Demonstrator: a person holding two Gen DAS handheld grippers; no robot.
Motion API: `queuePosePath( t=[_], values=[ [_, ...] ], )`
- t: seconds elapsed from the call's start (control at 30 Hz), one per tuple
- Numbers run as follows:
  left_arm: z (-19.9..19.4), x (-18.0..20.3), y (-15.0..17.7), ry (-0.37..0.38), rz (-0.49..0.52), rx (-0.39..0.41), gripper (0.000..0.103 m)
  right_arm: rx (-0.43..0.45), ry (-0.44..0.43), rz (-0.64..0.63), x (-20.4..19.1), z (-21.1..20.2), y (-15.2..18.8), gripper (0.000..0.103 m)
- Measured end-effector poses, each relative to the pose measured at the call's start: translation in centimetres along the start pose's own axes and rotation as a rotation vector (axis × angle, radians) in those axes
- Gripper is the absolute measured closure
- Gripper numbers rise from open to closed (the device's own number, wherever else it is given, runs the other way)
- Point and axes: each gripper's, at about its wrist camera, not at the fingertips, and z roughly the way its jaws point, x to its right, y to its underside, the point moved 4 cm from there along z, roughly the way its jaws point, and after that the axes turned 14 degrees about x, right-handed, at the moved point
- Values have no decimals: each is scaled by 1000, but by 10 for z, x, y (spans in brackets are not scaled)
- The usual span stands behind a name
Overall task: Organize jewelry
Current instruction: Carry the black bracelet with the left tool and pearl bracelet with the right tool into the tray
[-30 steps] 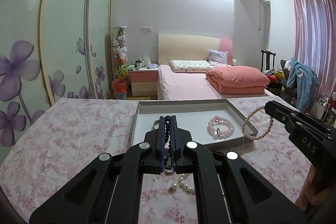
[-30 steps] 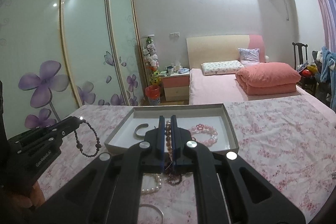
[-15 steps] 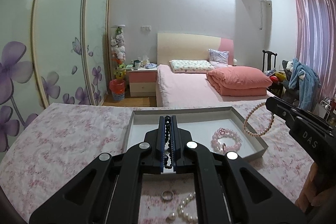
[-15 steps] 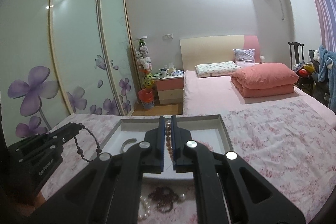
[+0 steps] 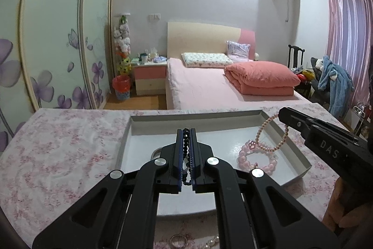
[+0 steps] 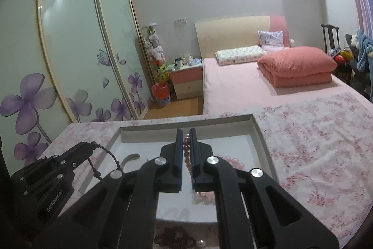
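My left gripper [image 5: 186, 132] is shut on a black bead bracelet [image 5: 185, 144] and holds it above the white tray [image 5: 205, 126]. My right gripper [image 6: 186, 132] is shut on a pearl bracelet [image 6: 186, 151], which shows as a hanging loop in the left wrist view [image 5: 272, 134], over the tray's right part. In the right wrist view the left gripper [image 6: 87, 145] holds the black bracelet [image 6: 109, 159] over the tray [image 6: 186, 123]. A pink bead bracelet [image 5: 256, 156] and a silver bangle [image 6: 130, 158] lie in the tray.
The tray sits on a pink floral tablecloth [image 5: 58, 155]. Near the front edge lie a ring [image 5: 178, 240], loose pearls [image 5: 212, 243] and a dark red bead piece [image 6: 174, 237]. Beyond the table stand a bed [image 5: 221, 85] and a wardrobe [image 5: 58, 39].
Both grippers have moved forward and down with their bracelets, from in front of the tray to above its floor. The loose jewelry on the cloth has slid toward the bottom of view.
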Motion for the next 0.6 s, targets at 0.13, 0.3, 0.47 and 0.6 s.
queuePosePath(
  t=[0.13,0.3,0.47,0.6],
  values=[
    [13,0,7,3,-4,-31,97,-36,4,26,7,18,7,97],
    [23,-2,13,11,-26,-65,97,-94,9,59,15,34,18,95],
    [26,-6,15,18,-47,-82,97,-98,31,68,20,33,21,73],
    [26,-12,15,15,-60,-89,97,-90,40,74,24,25,21,73]
  ],
)
